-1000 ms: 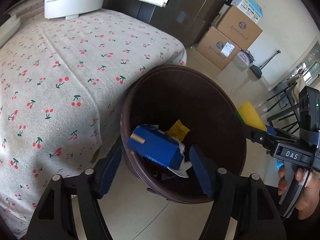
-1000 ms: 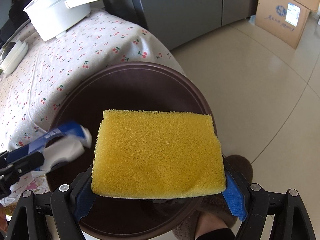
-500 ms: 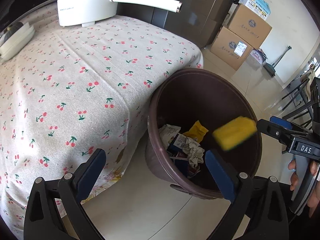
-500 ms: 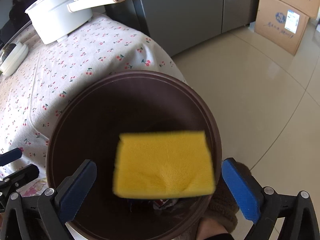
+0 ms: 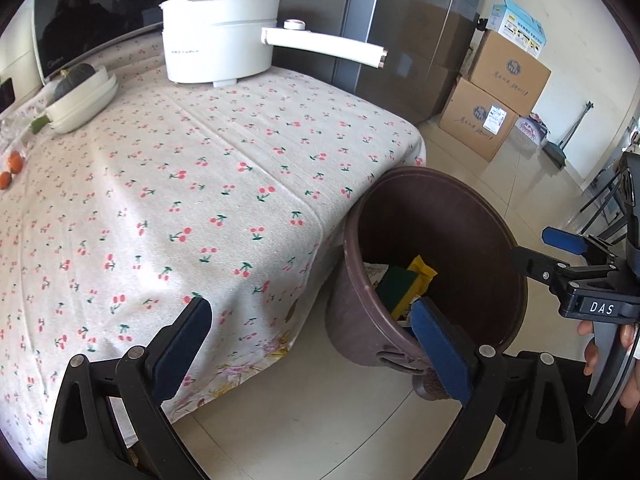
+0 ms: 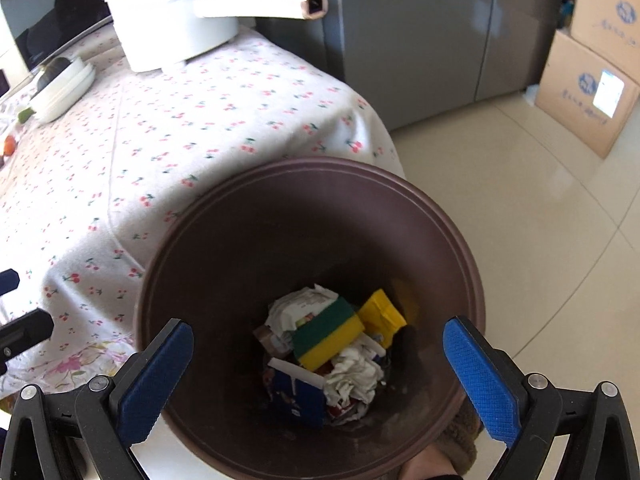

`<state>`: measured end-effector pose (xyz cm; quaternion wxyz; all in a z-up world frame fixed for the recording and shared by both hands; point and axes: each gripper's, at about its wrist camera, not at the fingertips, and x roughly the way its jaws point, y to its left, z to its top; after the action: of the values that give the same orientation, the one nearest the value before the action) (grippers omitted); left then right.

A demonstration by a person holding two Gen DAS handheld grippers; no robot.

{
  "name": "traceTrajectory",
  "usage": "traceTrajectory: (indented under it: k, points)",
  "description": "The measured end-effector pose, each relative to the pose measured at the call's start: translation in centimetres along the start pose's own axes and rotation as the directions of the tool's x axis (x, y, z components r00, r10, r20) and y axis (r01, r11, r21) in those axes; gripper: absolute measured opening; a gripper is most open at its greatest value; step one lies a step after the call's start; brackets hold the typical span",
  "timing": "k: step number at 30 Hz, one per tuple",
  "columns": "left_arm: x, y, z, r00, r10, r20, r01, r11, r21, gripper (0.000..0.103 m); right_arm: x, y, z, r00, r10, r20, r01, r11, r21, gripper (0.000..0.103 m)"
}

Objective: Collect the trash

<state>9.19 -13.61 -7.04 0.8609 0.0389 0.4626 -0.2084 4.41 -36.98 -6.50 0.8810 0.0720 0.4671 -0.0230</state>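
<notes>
Fingers of both the right gripper and left gripper gape wide and empty, while the sponge, light, squashy, best pinched across its long edges, lies in the brown bin.

Brown bin; yellow/green sponge; tablecloth beige w/ red cherries; white pot.

Bin: brown plastic, smooth, dull sheen. Sponge: yellow foam, porous, green scouring layer. Crumpled paper near it. Tablecloth: woven cloth, matt. Pot: glossy white plastic. Floor: glossy tile. Boxes: matt cardboard. Pads: textured blue rubber.
</notes>
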Motion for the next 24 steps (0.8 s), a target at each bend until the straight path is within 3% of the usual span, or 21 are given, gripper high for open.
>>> traceTrajectory:
  k: [6, 11, 15, 19, 24]
  points:
    - [-3.3, 2.5, -0.9, 0.996, 0.084, 0.04, -0.082, 0.995, -0.064, 0.101, -1.9, 3.0, 0.0, 0.997, -0.015, 0.075, 0.021, 0.996, -0.081, 0.103]
    - [-6.2, 4.2, -2.1, 0.98, 0.18, 0.085, -0.168, 0.978, -0.123, 0.101, -3.8, 5.2, -0.2, 0.987, -0.016, 0.162, 0.035, 0.993, -0.11, 0.103]
    - [-8.9, 5.3, -3.2, 0.953, 0.268, 0.14, -0.244, 0.955, -0.17, 0.101, -6.1, 7.0, -0.7, 0.966, -0.007, 0.259, 0.042, 0.991, -0.129, 0.103]
    - [-11.6, 6.6, -4.3, 0.928, 0.322, 0.187, -0.275, 0.932, -0.238, 0.101, -8.2, 8.8, -1.3, 0.94, 0.01, 0.341, 0.042, 0.989, -0.145, 0.103]
    - [-14.5, 7.4, -5.3, 0.88, 0.398, 0.259, -0.323, 0.902, -0.286, 0.101, -9.9, 10.6, -1.2, 0.91, 0.033, 0.414, 0.036, 0.987, -0.158, 0.103]
